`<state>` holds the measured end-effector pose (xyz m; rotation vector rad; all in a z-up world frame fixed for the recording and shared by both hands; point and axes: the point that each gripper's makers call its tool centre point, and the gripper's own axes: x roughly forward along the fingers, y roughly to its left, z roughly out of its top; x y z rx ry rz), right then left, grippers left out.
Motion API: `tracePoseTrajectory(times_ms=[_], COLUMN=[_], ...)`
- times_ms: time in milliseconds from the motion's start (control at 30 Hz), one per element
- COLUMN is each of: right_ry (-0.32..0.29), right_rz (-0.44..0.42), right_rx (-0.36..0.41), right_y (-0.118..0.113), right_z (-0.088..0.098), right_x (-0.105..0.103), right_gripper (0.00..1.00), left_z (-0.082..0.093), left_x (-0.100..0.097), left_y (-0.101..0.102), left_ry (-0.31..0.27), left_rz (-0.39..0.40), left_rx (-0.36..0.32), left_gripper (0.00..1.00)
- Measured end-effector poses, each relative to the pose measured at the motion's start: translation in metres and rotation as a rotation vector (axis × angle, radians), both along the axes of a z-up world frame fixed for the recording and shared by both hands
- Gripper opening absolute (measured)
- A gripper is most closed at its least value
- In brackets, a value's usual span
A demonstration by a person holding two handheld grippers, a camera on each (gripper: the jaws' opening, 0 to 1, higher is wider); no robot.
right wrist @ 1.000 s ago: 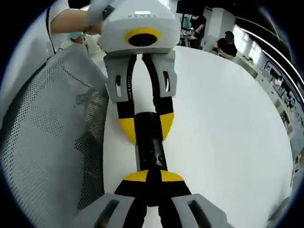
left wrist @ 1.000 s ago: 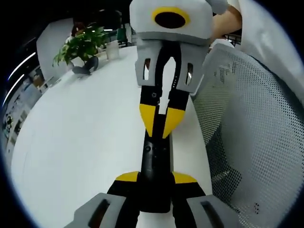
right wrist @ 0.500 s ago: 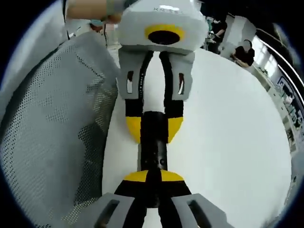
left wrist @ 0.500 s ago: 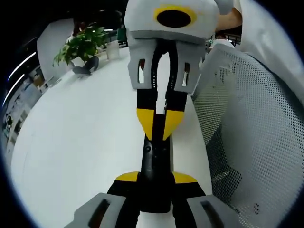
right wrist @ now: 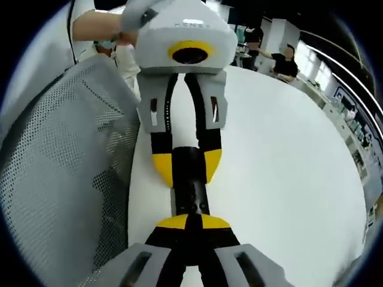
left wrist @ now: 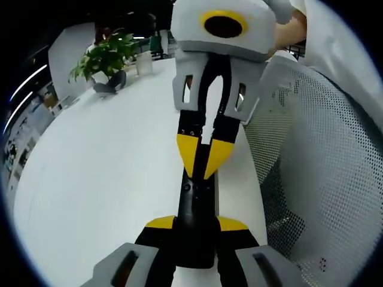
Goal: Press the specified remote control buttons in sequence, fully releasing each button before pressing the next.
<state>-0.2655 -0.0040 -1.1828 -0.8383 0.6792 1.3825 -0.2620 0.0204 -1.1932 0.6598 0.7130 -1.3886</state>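
Rocking your right gripper (left wrist: pixel 200 170) has barely moved its near-shut, empty tips, still resting on the black remote control (left wrist: pixel 194 206) that your left gripper (left wrist: pixel 196 226) clamps above the white table (left wrist: pixel 108 173), so lift clear before the next press.

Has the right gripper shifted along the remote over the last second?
Barely: in the left gripper view the right gripper wobbled toward the potted plant and back, tips over the same remote spot.
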Motion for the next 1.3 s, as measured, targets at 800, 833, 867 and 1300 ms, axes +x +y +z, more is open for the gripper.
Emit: tracePoseTrajectory(times_ms=[800,833,867,1300], right_ry=[0.135,0.139,0.141,-0.021], right_rz=[-0.078,-0.076,-0.075,-0.050], right_rx=[-0.052,-0.050,-0.049,-0.131], right_y=[-0.005,-0.005,-0.006,-0.012], right_z=[0.000,0.000,-0.001,-0.005], right_x=[0.004,0.003,0.003,0.003], right_gripper=[0.00,0.00,0.00,0.00], left_z=[0.000,0.000,0.000,-0.001], left_x=[0.000,0.000,0.000,0.000], left_y=[0.000,0.000,0.000,-0.002], left_ry=[0.011,0.009,0.005,0.005], left_rz=[0.006,0.006,0.004,-0.022], left_rx=[-0.011,-0.012,-0.009,0.053], left_gripper=[0.22,0.22,0.22,0.22])
